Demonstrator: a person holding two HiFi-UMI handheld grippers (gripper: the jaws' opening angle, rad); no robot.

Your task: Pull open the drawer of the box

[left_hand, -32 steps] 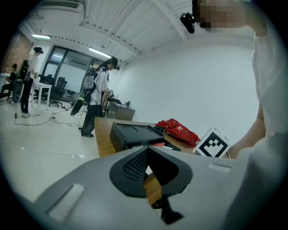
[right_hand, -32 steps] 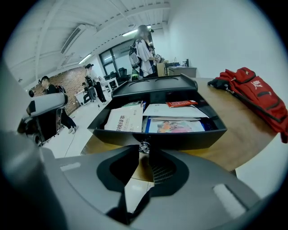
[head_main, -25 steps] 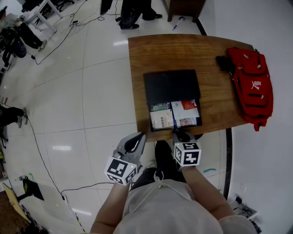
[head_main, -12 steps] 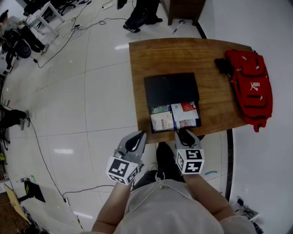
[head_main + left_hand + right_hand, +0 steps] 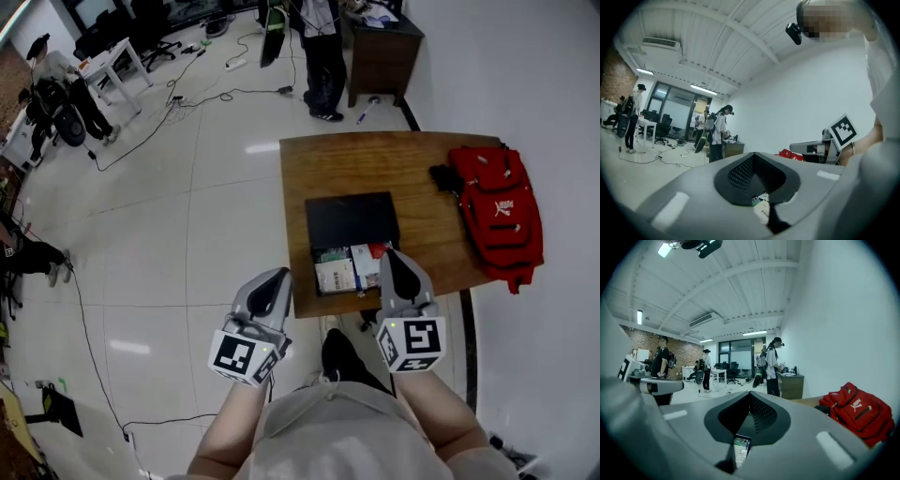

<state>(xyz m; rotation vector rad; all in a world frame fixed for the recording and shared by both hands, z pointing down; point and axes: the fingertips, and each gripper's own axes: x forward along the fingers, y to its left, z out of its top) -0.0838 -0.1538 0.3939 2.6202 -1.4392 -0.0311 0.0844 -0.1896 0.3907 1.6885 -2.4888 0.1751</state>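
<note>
Head view showed a wooden table (image 5: 375,159) with a red backpack (image 5: 497,216) on its right side. Black box (image 5: 352,216) lay mid-table, long axis running away from the person. Its drawer (image 5: 314,272) stood out toward the person, reaching the table's near edge. Drawer held packets (image 5: 336,274); print too small to read. Right gripper (image 5: 392,255) hung over the drawer's right front corner and hid it, jaws pressed together, nothing pinched. Couldn't tell if it touched the drawer. Left gripper (image 5: 273,277) sat off the table, left of the drawer, jaws together too, empty.
</note>
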